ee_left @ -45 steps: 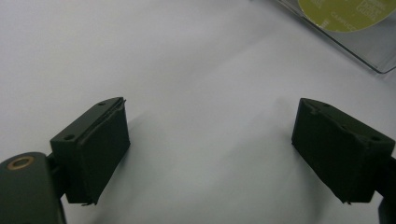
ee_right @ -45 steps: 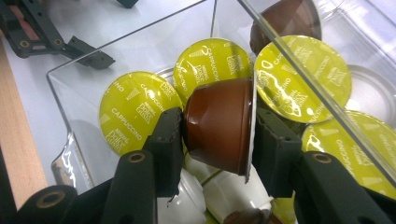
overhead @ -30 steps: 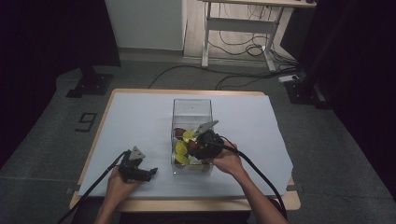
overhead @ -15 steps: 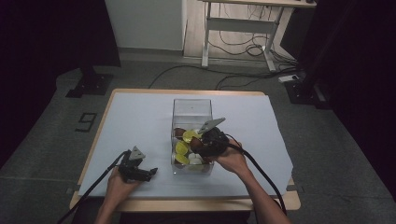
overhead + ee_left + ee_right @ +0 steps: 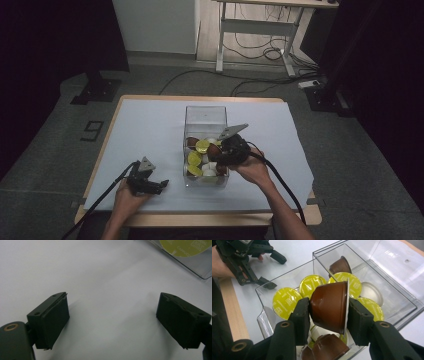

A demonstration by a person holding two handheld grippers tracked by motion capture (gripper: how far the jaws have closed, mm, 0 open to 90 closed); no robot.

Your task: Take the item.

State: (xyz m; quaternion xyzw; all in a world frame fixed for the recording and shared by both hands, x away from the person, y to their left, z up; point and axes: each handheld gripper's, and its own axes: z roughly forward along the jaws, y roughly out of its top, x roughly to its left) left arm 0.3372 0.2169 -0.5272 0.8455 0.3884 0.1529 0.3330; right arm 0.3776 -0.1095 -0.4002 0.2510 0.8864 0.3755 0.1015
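Note:
A clear plastic box [image 5: 205, 116] stands mid-table holding several coffee capsules [image 5: 201, 146], brown, white and yellow-lidded. My right gripper [image 5: 329, 310] is shut on a brown capsule [image 5: 329, 307], held on its side just above the pile in the box [image 5: 387, 282]. In the high view that right gripper [image 5: 217, 154] hangs over the box's right half. My left gripper [image 5: 161, 185] rests on the white table cover to the left of the box, open with nothing between its jaws. Its two black pads [image 5: 53, 317] frame bare white surface, with the box's corner [image 5: 197, 267] at top right.
The white cover [image 5: 150, 130] spans the wooden table [image 5: 200, 219]. Cables trail from both grippers over the front edge. Beyond the table lie a dark floor, a desk frame [image 5: 255, 30] with loose cables, and black stands at left and right.
My right gripper has risen a little and shifted right over the box with the brown capsule in it. The left gripper has stayed put.

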